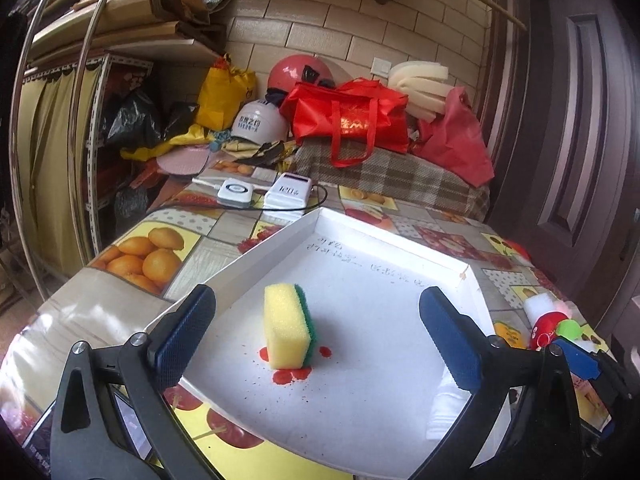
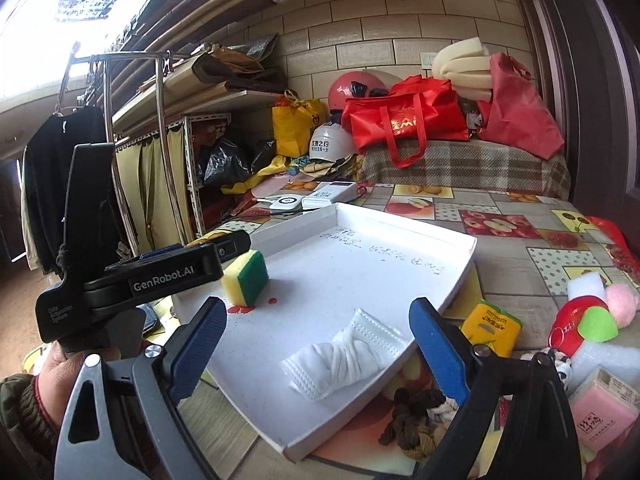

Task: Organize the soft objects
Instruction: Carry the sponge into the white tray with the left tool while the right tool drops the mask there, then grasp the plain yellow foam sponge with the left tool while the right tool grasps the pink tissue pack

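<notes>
- The left gripper (image 1: 316,332) is standing with its jaws spread wide and nothing pressed between them; the yellow-and-green sponge (image 1: 290,326) is sitting on its edge inside the white tray (image 1: 276,240), apart from both pads.
- The right gripper (image 2: 318,344) is likewise standing released, its pads clear of the white folded cloth (image 2: 348,354) that is lying in the near part of the tray.
- Both soft things appear to be already resting in the tray, while others are still waiting on the fruit-patterned tablecloth (image 2: 516,248) beside it: a yellow packet (image 2: 492,330), a red-and-green plush toy (image 2: 584,320), a dark knotted cord (image 2: 416,420) and a pink box (image 2: 606,412).
- The sponge is balancing on a narrow side, so a brush from a passing finger or a nudge to the tray is likely to be tipping it over.
- The cloth is lying close to the tray's near rim; a jaw dragging backward could be catching a fold and pulling it out.
- The tray looks light and is sitting loose on the tablecloth, so pushing against its wall could be sliding it.
- The two grippers are working close together, and the left one is showing at the left of the right wrist view; reaching across is risking a collision.
- The remaining items are crowding together at the right, so a wide grab may be snagging two at once.
</notes>
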`<action>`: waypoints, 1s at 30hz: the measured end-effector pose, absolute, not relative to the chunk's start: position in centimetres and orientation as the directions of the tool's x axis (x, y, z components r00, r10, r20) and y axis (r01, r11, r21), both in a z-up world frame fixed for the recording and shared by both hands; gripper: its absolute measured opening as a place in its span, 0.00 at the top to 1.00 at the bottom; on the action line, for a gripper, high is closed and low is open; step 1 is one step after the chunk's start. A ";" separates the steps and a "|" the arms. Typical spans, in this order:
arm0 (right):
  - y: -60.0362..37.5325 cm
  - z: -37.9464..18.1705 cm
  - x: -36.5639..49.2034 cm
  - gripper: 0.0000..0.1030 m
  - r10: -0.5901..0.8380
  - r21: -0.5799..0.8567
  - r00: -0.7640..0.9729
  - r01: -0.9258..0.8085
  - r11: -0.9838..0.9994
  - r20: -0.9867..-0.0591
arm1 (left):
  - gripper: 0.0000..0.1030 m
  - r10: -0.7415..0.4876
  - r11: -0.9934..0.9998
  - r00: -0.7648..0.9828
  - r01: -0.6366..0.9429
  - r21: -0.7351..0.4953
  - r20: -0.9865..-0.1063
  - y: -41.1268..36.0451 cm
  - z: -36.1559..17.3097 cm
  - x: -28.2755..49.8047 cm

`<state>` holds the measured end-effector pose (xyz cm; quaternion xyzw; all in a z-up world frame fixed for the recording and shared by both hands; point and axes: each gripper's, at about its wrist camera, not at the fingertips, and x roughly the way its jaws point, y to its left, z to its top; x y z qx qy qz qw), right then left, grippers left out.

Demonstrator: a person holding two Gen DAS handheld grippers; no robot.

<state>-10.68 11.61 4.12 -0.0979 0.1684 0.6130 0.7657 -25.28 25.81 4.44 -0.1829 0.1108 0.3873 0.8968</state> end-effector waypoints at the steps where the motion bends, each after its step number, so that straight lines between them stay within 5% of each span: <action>1: 11.1 4.2 -10.4 0.10 0.906 0.063 0.194 -0.970 0.235 -0.377 | 0.00 0.658 0.643 0.679 -0.731 -0.226 -0.325 25.4 4.6 -25.2; 9: 6.3 5.5 -7.8 0.10 0.914 0.078 0.285 -0.945 0.318 -0.288 | 0.00 0.637 0.720 0.724 -0.682 -0.129 -0.266 22.4 5.4 -24.3; 16: -0.7 7.0 -5.3 0.10 0.858 -0.016 0.507 -0.862 0.507 -0.085 | 0.00 0.500 0.816 0.821 -0.553 -0.167 -0.277 20.4 5.4 -23.4; 20: -2.3 6.6 -1.8 0.07 0.710 0.004 0.682 -0.721 0.693 -0.177 | 0.00 0.391 0.874 0.869 -0.454 -0.174 -0.302 18.1 5.4 -22.0; 24: -3.6 6.1 2.2 0.07 0.677 0.086 0.681 -0.684 0.724 -0.280 | 0.00 0.189 0.943 0.907 -0.275 -0.190 -0.375 14.4 5.3 -19.6; 27: -4.6 6.0 3.5 0.07 0.706 0.139 0.646 -0.701 0.699 -0.290 | 0.00 0.165 0.970 0.881 -0.225 -0.087 -0.444 10.9 5.4 -17.2; 30: -4.0 5.6 3.4 0.07 0.729 0.120 0.594 -0.742 0.660 -0.340 | 0.02 0.061 0.985 0.885 -0.128 -0.116 -0.461 9.1 5.3 -15.8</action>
